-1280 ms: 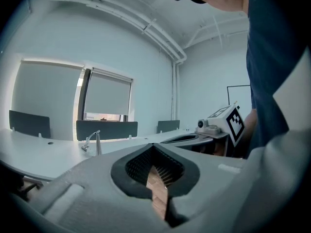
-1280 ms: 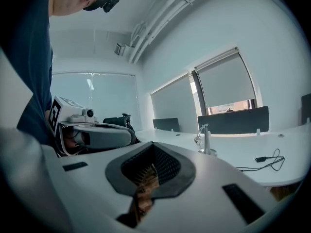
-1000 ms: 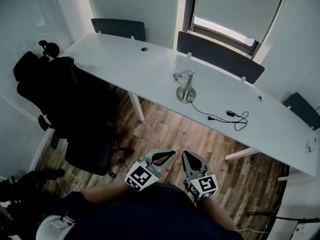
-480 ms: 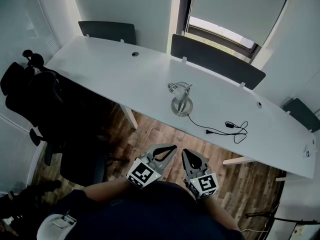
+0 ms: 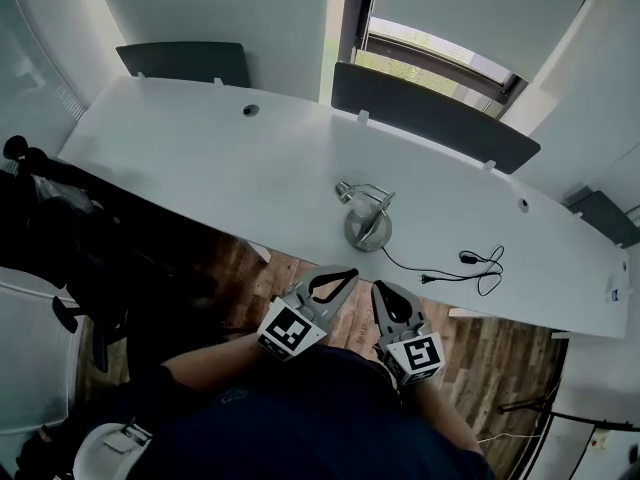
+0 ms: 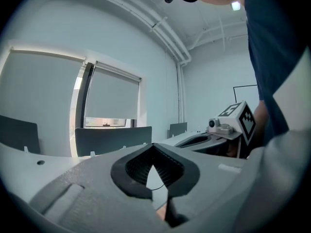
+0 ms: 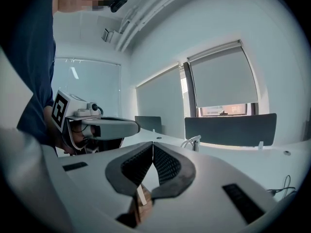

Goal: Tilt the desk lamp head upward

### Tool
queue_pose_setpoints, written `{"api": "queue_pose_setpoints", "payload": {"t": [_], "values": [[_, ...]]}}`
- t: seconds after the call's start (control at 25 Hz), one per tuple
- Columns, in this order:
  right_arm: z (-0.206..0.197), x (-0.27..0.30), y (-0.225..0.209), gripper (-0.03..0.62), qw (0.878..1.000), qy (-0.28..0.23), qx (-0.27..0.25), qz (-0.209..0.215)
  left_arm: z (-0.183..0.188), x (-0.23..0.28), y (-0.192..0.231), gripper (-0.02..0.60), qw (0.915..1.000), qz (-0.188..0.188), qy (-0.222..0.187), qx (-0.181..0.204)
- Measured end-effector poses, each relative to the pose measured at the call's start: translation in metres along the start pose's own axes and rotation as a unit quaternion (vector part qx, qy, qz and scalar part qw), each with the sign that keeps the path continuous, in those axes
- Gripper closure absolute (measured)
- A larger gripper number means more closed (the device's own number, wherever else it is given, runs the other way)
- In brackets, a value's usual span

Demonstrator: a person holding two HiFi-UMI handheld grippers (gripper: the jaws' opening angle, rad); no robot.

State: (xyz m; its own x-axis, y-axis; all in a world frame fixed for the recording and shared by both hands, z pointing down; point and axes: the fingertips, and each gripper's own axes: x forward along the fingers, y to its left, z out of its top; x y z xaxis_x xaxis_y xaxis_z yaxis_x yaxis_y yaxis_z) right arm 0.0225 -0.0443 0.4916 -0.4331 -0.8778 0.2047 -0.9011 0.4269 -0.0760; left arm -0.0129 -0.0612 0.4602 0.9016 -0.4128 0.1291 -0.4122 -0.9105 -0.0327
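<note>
Head view shows the left gripper [image 5: 348,275] and right gripper [image 5: 382,288] close to the person's body, fingers clenched on nothing. This is probably because the desk lamp [image 5: 367,224] stands apart ahead of them on the surface [image 5: 200,158].

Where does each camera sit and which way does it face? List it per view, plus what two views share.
Head view: on the person's head, looking steeply down at the desk and desk lamp; forearms, shut left gripper and right gripper show.
Left gripper view: rides that gripper, looks along its shut jaws toward the window; torso and right gripper at right.
Right gripper view: likewise toward the window; left gripper at left.
Shared: head and right gripper views show the desk lamp.
</note>
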Motion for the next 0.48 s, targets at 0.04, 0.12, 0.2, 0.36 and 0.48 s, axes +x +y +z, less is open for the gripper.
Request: {"api": "queue_pose_setpoints", "payload": {"t": [0.04,0.12,0.2,0.36,0.48], "values": [[0.003,0.006,-0.004,0.583,1.0,-0.001,0.0,-0.005,0.0,0.003,0.007,0.583,1.0,-0.002,0.002,0.002],[0.005,0.015,-0.01,0.583,1.0,0.0,-0.001,-0.01,-0.001,0.011,0.019,0.583,1.0,-0.002,-0.004,-0.008],[0.006,0.021,-0.018,0.583,1.0,0.006,-0.002,-0.01,-0.002,0.018,0.028,0.583,0.9999,-0.002,-0.004,-0.01],[0.003,0.032,-0.036,0.583,1.0,0.019,0.003,-0.009,-0.006,0.034,0.044,0.583,0.9999,0.01,0.009,-0.005],[-0.001,0.039,-0.051,0.583,1.0,0.027,0.004,-0.003,-0.013,0.048,0.054,0.583,0.9995,0.024,0.017,-0.01]]}}
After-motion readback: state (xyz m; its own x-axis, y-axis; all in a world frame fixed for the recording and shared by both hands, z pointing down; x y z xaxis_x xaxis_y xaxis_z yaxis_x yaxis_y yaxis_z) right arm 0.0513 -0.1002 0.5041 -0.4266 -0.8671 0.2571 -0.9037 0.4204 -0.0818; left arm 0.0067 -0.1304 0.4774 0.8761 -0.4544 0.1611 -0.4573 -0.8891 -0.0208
